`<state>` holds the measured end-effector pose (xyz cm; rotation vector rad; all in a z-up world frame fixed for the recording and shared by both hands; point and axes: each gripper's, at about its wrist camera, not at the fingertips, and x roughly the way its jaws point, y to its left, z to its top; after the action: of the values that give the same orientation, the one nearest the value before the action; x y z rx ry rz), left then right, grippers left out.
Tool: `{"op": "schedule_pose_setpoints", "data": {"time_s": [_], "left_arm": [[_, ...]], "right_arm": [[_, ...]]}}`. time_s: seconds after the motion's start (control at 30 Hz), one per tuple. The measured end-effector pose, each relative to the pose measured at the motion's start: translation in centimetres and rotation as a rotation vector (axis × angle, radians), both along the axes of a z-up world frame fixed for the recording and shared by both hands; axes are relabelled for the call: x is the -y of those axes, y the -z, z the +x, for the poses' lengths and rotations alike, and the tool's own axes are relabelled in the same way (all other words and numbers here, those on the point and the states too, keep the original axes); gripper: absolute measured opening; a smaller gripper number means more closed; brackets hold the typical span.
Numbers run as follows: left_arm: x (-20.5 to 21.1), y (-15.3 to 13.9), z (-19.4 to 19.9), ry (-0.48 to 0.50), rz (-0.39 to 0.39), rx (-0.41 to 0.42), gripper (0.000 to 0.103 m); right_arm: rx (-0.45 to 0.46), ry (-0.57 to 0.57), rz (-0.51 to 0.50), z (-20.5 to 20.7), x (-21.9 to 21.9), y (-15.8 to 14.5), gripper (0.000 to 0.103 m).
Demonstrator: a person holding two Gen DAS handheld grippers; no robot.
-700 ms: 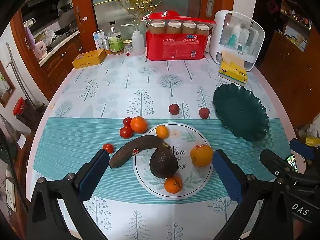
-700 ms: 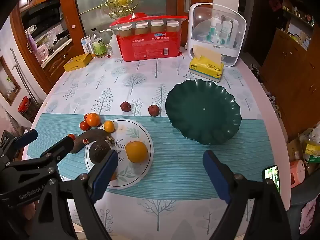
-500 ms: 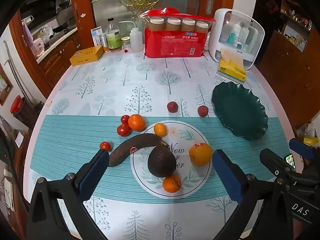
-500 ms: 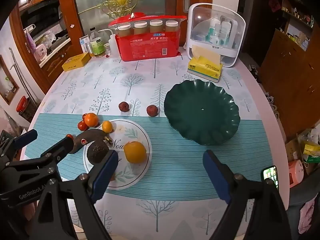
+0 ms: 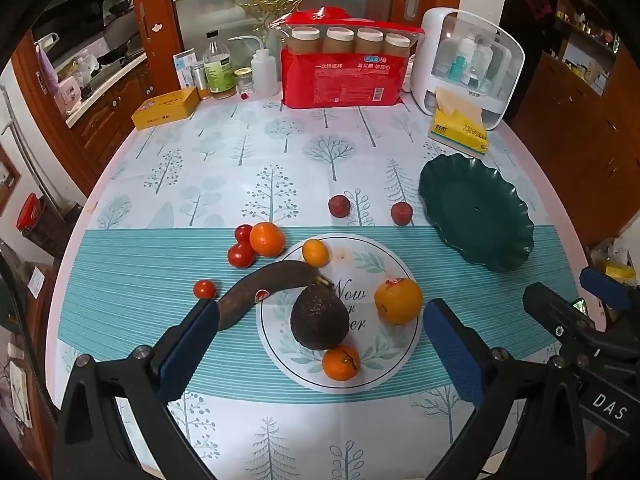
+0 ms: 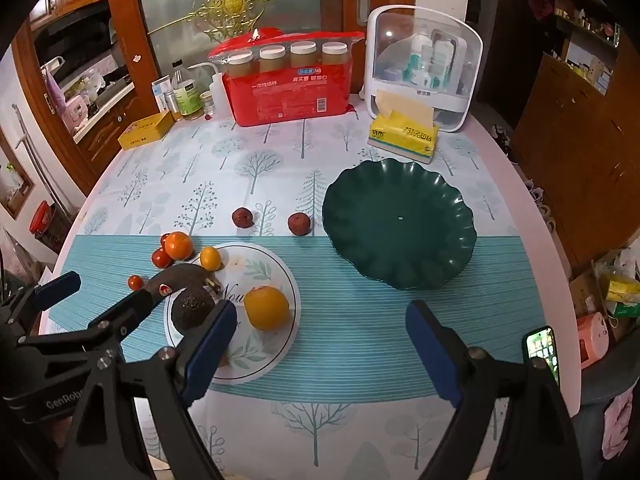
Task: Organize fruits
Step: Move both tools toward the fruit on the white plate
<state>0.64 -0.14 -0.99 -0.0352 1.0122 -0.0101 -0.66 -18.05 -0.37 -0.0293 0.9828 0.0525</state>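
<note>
Banana [image 5: 264, 288] end hidden behind the spread, empty left gripper [image 5: 320, 344]; right gripper [image 6: 320, 344] likewise spread, empty

We see the left gripper [image 5: 320, 340] as a black, angular frame whose two fingers end in flat blue rectangular pads [image 5: 188, 344]. Small silver screws sit on the knuckles behind each pad. The right gripper [image 6: 320, 344] is built the same way: black struts, blue pads [image 6: 432, 352], round silver screw heads. White lettering marks the bodies ("DAS" on the right gripper where it shows in the left wrist view, "GenRobo" on the left gripper in the right wrist view, both cut off at the edge). No skin or sleeve is clearly visible.
</note>
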Motion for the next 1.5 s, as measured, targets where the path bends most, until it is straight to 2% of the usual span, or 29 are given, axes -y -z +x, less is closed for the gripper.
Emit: {"op": "schedule_pose_setpoints", "data": {"time_s": [0.6,1.2,1.5], "left_arm": [[-0.2,0.2,-2.5,-0.065,-0.001,-0.004,0.101],[0.4,-0.2,-3.0,-0.055,0.040,0.011,0.101],[-0.8,-0.8,-1.9,-0.033,0.069,0.061,0.101]], "right_arm": [[-0.002,-0.075,0.016,-1.3,-0.2,0.5,0.087],[0.010,-0.074,0.035,-1.6,0.1,0.4,0.087],[0.023,-0.072,0.029,-0.9,-0.7,0.4,0.087]]}}
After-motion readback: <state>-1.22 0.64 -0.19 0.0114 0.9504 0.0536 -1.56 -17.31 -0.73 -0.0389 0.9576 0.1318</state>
